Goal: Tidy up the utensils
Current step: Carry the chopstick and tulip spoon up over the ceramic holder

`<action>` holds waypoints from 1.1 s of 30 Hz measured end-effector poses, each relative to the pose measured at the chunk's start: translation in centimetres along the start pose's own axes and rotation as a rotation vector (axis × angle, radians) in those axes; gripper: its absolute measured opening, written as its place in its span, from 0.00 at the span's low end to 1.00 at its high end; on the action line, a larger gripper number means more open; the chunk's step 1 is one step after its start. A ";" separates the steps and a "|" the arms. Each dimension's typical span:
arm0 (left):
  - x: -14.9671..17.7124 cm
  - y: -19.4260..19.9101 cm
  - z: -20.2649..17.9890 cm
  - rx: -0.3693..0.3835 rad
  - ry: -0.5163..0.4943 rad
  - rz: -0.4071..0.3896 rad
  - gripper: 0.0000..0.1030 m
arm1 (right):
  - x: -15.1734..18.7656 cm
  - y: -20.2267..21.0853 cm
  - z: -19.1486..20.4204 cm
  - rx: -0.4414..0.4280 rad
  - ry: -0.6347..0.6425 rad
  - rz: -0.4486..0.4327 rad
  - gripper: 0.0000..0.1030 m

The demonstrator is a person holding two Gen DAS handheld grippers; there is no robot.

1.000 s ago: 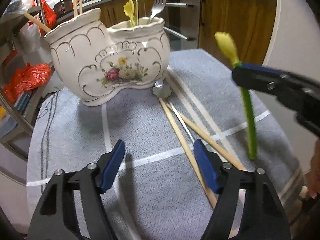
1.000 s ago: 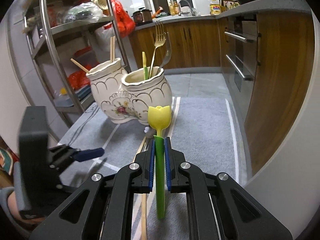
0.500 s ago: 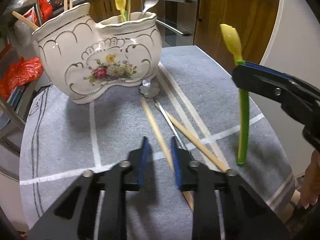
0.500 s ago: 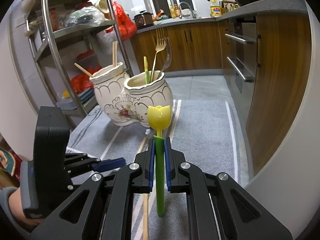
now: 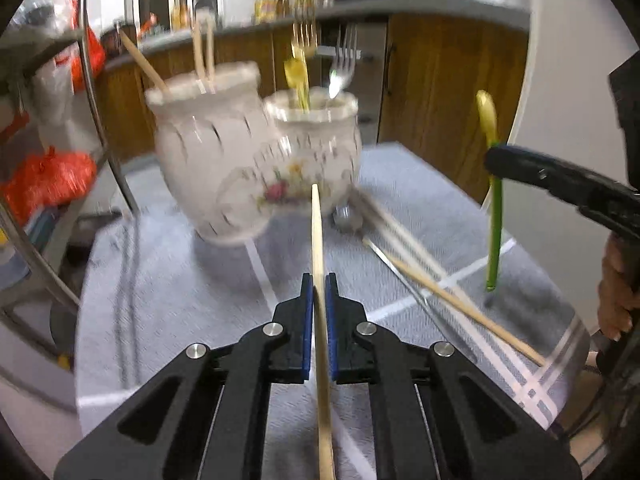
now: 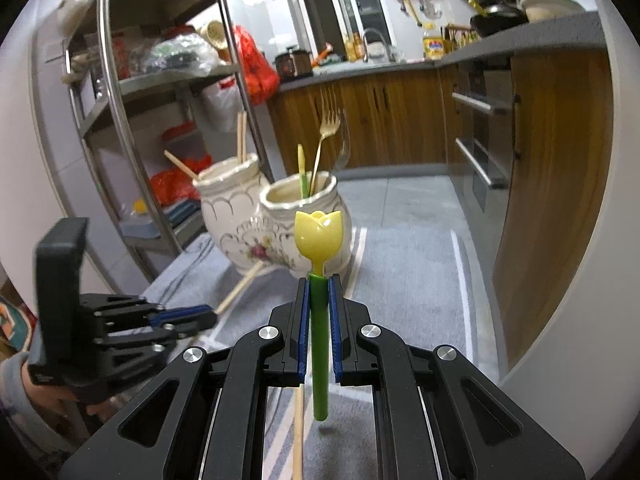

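Observation:
My left gripper (image 5: 319,284) is shut on a wooden chopstick (image 5: 318,240) and holds it lifted, pointing toward the white ceramic double holder (image 5: 256,168). My right gripper (image 6: 318,292) is shut on a tulip spoon (image 6: 319,240) with a green handle and yellow bowl, held upright above the cloth. The holder (image 6: 272,216) has chopsticks in its left pot and forks and a second tulip spoon in its right pot. The left gripper (image 6: 188,316) shows at the left of the right wrist view. The right gripper (image 5: 496,160) shows at the right of the left wrist view.
On the grey cloth (image 5: 180,280) lie another chopstick (image 5: 460,304) and a metal spoon (image 5: 348,216) near the holder's foot. A metal shelf rack (image 6: 120,120) stands left. Wooden kitchen cabinets (image 6: 552,160) run along the right and back.
My left gripper closed on a chopstick from the cloth and lifted it, tilting up toward the holder. My right gripper kept the tulip spoon and rose slightly.

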State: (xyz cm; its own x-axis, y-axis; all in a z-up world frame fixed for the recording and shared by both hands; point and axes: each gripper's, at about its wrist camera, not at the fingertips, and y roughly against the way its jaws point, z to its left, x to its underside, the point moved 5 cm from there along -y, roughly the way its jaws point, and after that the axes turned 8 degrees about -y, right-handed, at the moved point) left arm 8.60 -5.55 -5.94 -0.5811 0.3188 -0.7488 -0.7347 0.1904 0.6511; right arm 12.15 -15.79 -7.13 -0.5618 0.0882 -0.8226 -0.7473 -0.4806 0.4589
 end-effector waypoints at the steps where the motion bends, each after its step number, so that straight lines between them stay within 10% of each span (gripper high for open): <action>1: -0.1 1.1 0.2 -0.001 -0.005 -0.051 0.06 | -0.1 0.1 0.0 -0.001 0.000 -0.010 0.10; 12: -1.1 5.6 1.4 -0.003 -0.024 -0.332 0.05 | -0.8 0.8 1.0 -0.018 0.013 -0.125 0.10; 33: -2.3 9.3 7.2 0.051 0.054 -0.442 0.05 | -2.2 -1.0 4.5 0.000 0.102 -0.155 0.10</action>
State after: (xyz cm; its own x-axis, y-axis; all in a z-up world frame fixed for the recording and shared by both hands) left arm 5.56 2.17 2.72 -0.2333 0.1479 -0.9611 -0.8994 0.3430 0.2711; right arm 12.54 -11.64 -4.27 -0.4007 0.0720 -0.9134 -0.8221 -0.4684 0.3238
